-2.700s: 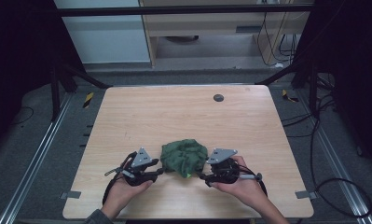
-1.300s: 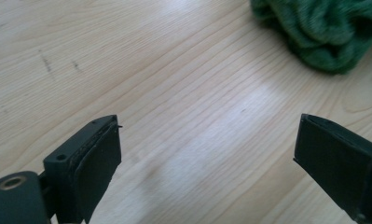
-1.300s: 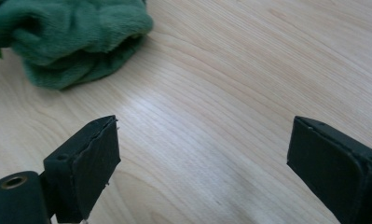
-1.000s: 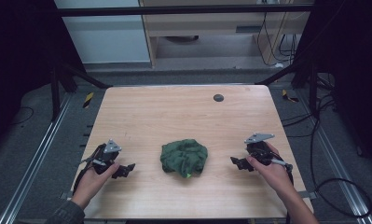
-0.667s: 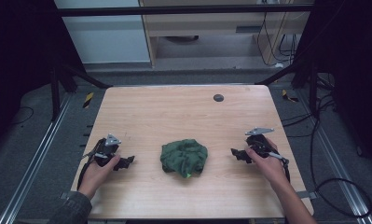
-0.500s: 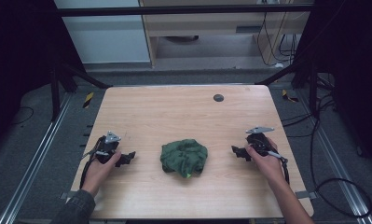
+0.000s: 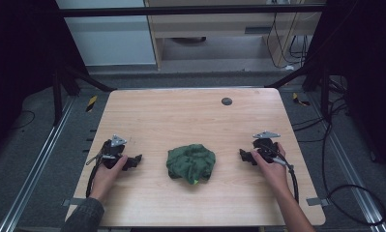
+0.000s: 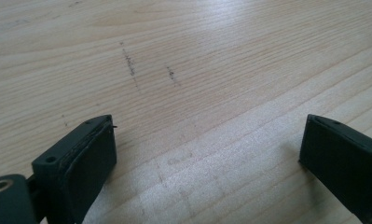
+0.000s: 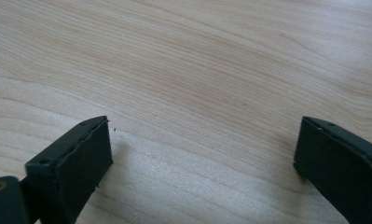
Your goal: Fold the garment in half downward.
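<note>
A crumpled dark green cloth (image 7: 191, 164) lies alone near the front middle of the light wooden table (image 7: 190, 111), with 1 small yellow-green fleck at its near edge. 2 hand-held grippers flank it, both well apart from it: the left hand-held gripper (image 7: 134, 161) low over the table at the cloth's left, the right hand-held gripper (image 7: 243, 155) at its right, each pointing inward toward the cloth. Both have just been opening, and their jaws now stand wide apart with nothing between them. The left gripper view, looking along its own 2 black jaws, picks up 2 short faint pencil-like marks (image 8: 148, 70) on the wood grain, too slight to read as writing; the right gripper view shows bare grain between its jaws. The high view adds 1 small dark round disc (image 7: 226, 101) near the table's far edge, and 1 grey three-cornered plate on top of each gripper. No brand or label can be read.
</note>
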Tool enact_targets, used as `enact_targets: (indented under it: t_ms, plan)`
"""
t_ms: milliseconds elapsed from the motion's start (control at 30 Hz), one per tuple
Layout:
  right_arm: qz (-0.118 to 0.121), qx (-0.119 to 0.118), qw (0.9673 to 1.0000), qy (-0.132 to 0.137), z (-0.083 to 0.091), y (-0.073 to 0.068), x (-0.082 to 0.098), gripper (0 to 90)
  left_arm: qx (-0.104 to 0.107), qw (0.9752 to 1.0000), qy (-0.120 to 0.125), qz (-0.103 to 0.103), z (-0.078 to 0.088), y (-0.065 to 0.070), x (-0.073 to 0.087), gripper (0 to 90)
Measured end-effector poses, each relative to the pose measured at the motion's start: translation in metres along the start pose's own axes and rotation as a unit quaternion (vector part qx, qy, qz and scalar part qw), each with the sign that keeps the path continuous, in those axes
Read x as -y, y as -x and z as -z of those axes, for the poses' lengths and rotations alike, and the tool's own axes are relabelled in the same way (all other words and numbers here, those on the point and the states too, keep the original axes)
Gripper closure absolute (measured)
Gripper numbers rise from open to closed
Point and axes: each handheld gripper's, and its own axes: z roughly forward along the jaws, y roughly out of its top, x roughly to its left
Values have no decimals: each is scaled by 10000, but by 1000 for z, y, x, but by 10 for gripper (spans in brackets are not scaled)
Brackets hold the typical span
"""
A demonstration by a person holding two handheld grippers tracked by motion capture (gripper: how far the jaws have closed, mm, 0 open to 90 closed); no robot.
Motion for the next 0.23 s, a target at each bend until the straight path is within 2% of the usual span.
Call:
enact_targets:
  t_ms: [133, 233]
  plan:
    - [-21, -10, 10000, -13, 0, 0, 0, 28, -75, 9999, -33, 92, 0, 1, 1, 3]
    - [-90, 80, 9999, -16, -1, -3, -1, 19, -88, 9999, -36, 114, 0, 1, 1, 0]
